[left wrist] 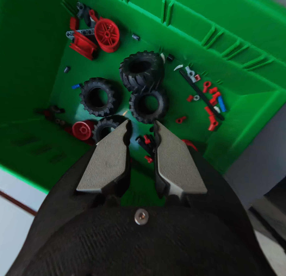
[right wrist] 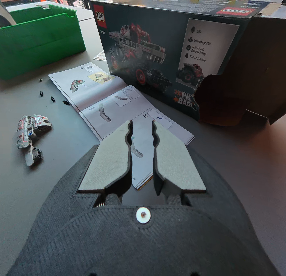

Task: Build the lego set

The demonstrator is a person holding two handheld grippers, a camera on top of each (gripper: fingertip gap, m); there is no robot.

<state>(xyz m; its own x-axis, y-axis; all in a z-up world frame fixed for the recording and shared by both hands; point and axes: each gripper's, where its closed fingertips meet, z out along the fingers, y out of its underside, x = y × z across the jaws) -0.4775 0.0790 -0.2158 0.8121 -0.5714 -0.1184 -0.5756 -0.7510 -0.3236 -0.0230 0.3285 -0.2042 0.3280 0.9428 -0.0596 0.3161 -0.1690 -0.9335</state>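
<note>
My left gripper (left wrist: 141, 122) is open and empty, hanging over the inside of a green bin (left wrist: 193, 40). Below it lie several black tyres (left wrist: 142, 70), red wheel hubs (left wrist: 106, 34), a long black axle (left wrist: 201, 95) and small red, blue and grey pins. A small black and red part (left wrist: 146, 140) lies between the fingers, lower down. My right gripper (right wrist: 142, 121) is open and empty above an open instruction booklet (right wrist: 108, 101) on the grey table (right wrist: 224, 160). A partly built grey and red lego piece (right wrist: 31, 133) lies to the left, with three black pins (right wrist: 52, 98) beyond it.
The set's dark cardboard box (right wrist: 162, 43) stands behind the booklet, its right end torn open. The green bin (right wrist: 38, 36) stands at the table's far left in the right wrist view. A tiny grey part (right wrist: 41, 80) lies before it. The tips of one gripper are about 50 cm away from the tips of the other. The left tips stand about 8 cm off the long black axle (left wrist: 201, 95).
</note>
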